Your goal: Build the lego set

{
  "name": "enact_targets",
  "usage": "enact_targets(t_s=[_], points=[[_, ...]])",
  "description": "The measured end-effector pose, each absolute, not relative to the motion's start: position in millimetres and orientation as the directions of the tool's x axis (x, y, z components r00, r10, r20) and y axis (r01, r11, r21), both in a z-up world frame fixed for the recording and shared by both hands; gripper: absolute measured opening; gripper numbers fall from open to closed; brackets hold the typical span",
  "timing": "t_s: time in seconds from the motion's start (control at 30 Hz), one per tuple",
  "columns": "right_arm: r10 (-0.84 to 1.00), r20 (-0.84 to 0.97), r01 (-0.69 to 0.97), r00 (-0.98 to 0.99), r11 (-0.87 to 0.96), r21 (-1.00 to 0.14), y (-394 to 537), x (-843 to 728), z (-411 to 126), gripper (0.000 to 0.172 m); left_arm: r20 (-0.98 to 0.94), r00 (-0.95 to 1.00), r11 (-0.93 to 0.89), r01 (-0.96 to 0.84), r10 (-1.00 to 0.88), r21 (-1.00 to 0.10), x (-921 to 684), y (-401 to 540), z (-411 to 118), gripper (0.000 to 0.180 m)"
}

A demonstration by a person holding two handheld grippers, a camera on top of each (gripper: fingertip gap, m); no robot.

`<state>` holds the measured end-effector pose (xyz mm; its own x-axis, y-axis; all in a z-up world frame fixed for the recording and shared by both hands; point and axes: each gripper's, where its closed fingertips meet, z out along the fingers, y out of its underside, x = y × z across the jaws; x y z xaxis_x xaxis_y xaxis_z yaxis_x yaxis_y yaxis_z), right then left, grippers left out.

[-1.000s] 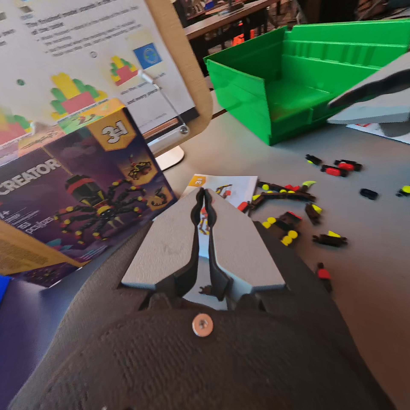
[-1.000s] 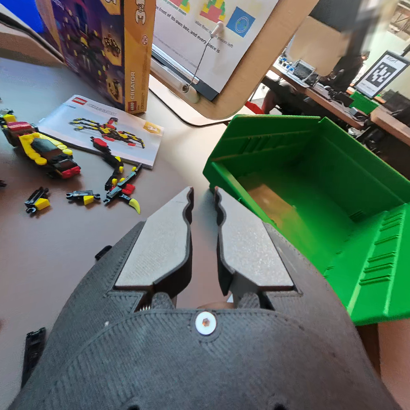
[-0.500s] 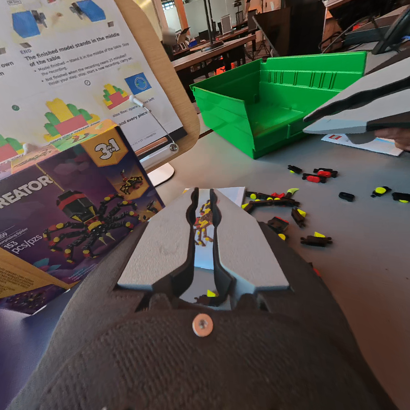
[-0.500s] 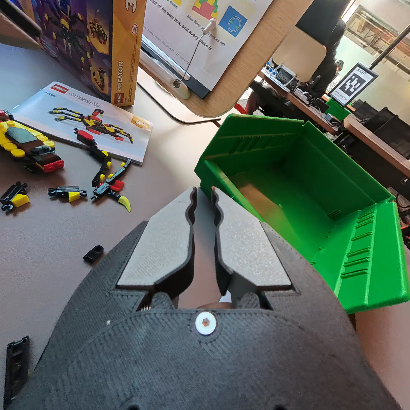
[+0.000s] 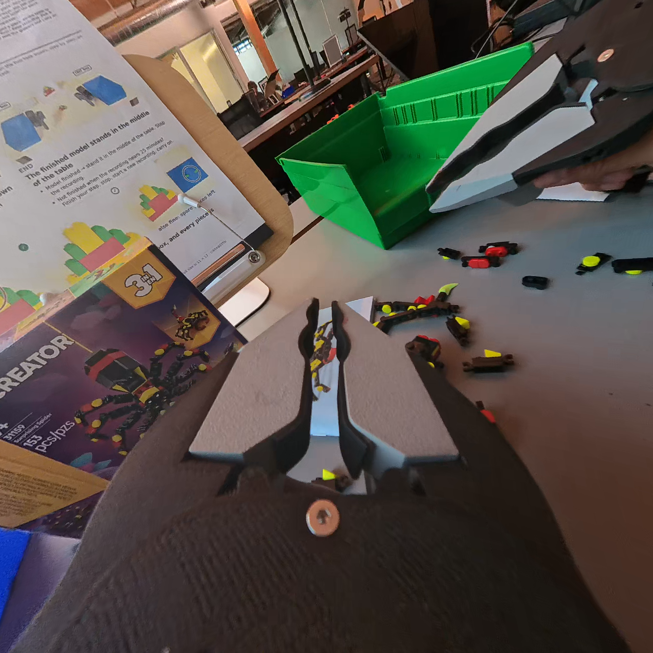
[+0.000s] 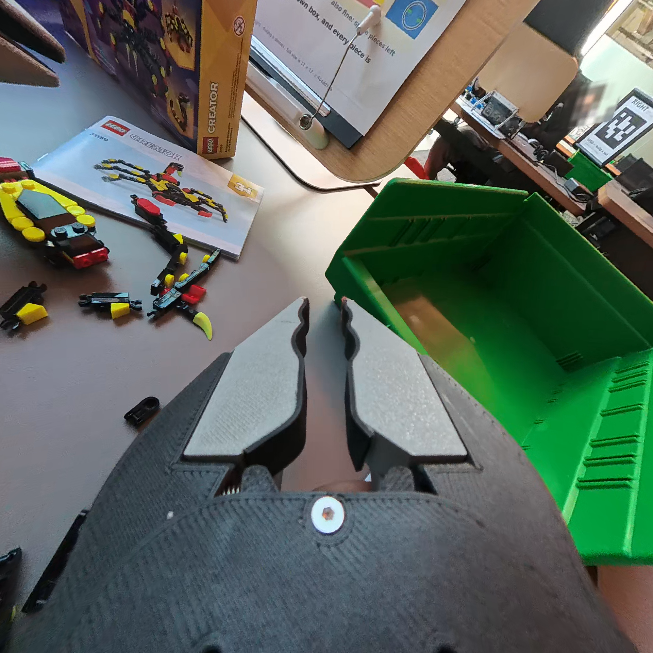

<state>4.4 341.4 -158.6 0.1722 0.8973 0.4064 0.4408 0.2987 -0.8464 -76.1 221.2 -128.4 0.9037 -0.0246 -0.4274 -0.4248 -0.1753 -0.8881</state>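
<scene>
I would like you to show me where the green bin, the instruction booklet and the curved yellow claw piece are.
green bin [image 6: 512,311]: right wrist view, on its inner floor.
instruction booklet [image 6: 116,166]: right wrist view, on its cover.
curved yellow claw piece [image 6: 205,323]: right wrist view, on its yellow blade.

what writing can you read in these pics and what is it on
I won't copy the wording; these things bear it:
Purple and yellow toy box: large print on front and side, legible.
Booklet lying flat: logo and title, legible.
White sheet on the wooden board: printed lines, the smallest blurred.
Black-and-white sign far back: code pattern, small print.
Green bin: none.
</scene>
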Motion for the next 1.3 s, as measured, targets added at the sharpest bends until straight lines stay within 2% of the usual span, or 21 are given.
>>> enact_targets(t_s=[0.37, 0.73, 0.87, 1.0, 1.3], points=[[0.901, 0.395, 0.444, 0.181, 0.283, -0.85, 345.1, 3.1, -159.2, 0.017, -0.393, 0.919, -0.167, -0.384, 0.022, -0.908, -91.3, 221.3, -122.5, 0.005], [0.842, 0.505, 0.488, 0.19, 0.365, -0.793, 345.6, 0.4, -163.2, 0.02, -0.371, 0.897, -0.141, -0.346, 0.238, -0.927, -153.5, 208.8, -106.9, 0.004], [0.842, 0.511, 0.475, 0.175, 0.382, -0.793, 342.1, 0.4, -162.1, 0.022, -0.31, 0.913, -0.08, -0.299, 0.265, -0.951, -162.1, 200.2, -99.9, 0.003], [0.84, 0.52, 0.472, 0.152, 0.401, -0.785, 338.7, 0.6, -163.1, 0.023, -0.335, 0.903, -0.079, -0.325, 0.269, -0.942, -162.5, 200.1, -100.7, 0.001], [0.926, 0.34, 0.409, 0.161, 0.251, -0.877, 345.9, 3.3, -155.8, 0.023, -0.397, 0.885, -0.071, -0.392, 0.244, -0.917, -154.6, 204.1, -100.7, 0.0]])
